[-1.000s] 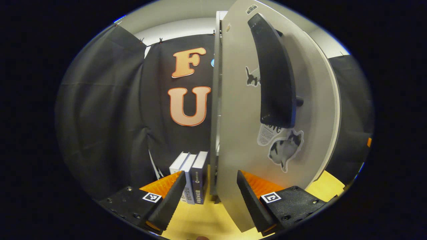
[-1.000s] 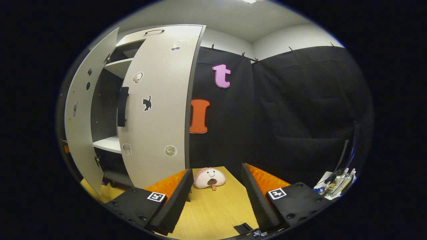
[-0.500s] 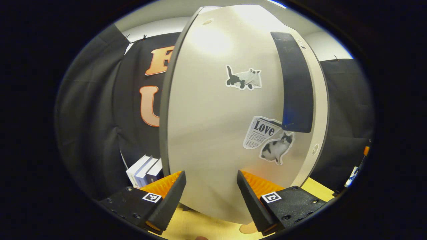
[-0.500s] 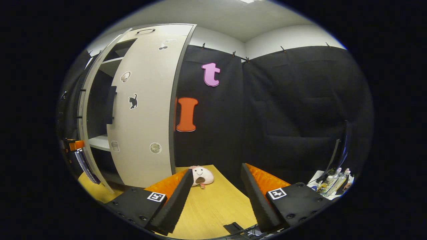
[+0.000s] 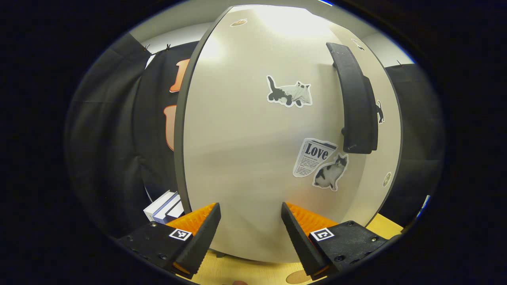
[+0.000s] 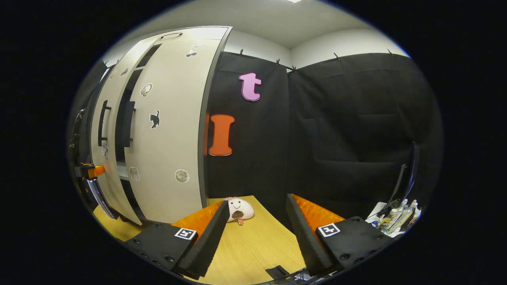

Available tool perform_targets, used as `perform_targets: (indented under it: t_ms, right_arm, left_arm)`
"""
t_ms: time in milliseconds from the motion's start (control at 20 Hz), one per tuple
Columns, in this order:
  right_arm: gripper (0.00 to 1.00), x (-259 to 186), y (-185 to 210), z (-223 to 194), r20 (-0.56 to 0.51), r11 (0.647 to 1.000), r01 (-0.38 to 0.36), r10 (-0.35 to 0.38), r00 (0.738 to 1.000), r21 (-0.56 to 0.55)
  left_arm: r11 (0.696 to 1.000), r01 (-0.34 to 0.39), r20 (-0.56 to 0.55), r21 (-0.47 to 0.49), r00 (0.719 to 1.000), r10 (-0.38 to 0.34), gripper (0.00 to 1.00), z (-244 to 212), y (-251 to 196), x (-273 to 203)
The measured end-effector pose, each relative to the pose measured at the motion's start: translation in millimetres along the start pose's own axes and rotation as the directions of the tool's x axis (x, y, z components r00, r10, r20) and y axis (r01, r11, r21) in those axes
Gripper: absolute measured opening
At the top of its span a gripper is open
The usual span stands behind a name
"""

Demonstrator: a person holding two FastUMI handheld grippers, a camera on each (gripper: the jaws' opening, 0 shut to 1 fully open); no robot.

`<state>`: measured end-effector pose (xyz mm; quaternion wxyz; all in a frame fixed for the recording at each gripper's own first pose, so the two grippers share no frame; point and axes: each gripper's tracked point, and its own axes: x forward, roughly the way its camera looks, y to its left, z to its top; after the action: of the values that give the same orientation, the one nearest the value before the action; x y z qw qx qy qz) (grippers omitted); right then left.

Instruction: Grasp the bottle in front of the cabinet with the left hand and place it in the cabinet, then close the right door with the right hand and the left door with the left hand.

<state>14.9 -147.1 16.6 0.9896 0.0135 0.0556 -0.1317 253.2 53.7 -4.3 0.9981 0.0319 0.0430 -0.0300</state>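
Doors come first as the worry: the left door [image 5: 253, 150] stands just ahead of the left gripper [image 5: 249, 233], whose jaws are spread wide and hold nothing, and the right gripper view shows a dark gap between it and the right door [image 6: 170, 130]. A push that stops short would likely leave that gap; a push placed off-centre could let a finger slide across the smooth panel, or catch on the black handle [image 5: 356, 103] up and to the right. The bottle cannot be made out; judging by the nearly shut doors it sits inside the cabinet. The right gripper [image 6: 257, 233] hovers over the worktop [image 6: 253, 245], also spread and empty, well apart from the doors, near a plush toy [image 6: 239, 208].
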Motion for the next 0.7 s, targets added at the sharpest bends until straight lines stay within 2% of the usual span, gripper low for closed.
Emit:
perform_targets:
  t_ms: [200, 300, 500, 700]
  right_arm:
    - [0.95, 7.8, 11.3, 10.2, 0.005, 0.998, -0.069, 0.069, 0.998, -0.006]
    - [0.95, 11.4, 18.6, 15.5, -0.001, 0.994, -0.112, 0.112, 0.994, -0.009]
    - [0.95, 15.5, 50.9, 30.0, -0.028, 0.971, -0.236, 0.238, 0.971, 0.046]
    - [0.95, 18.3, 76.9, 61.4, 0.012, 0.941, -0.331, 0.331, 0.943, 0.070]
  left_arm:
    - [0.999, -0.021, -0.058, -0.026, 0.998, 0.019, 0.95, -11.5, 2.5, -16.0]
    - [0.997, -0.068, -0.063, -0.028, 0.996, 0.066, 0.94, -3.1, 19.3, -42.8]
    - [0.989, -0.140, -0.050, -0.053, 0.989, 0.137, 0.94, 34.0, 58.1, -98.8]
    - [0.977, -0.205, 0.010, -0.060, 0.979, 0.206, 0.94, 78.8, 96.6, -150.6]
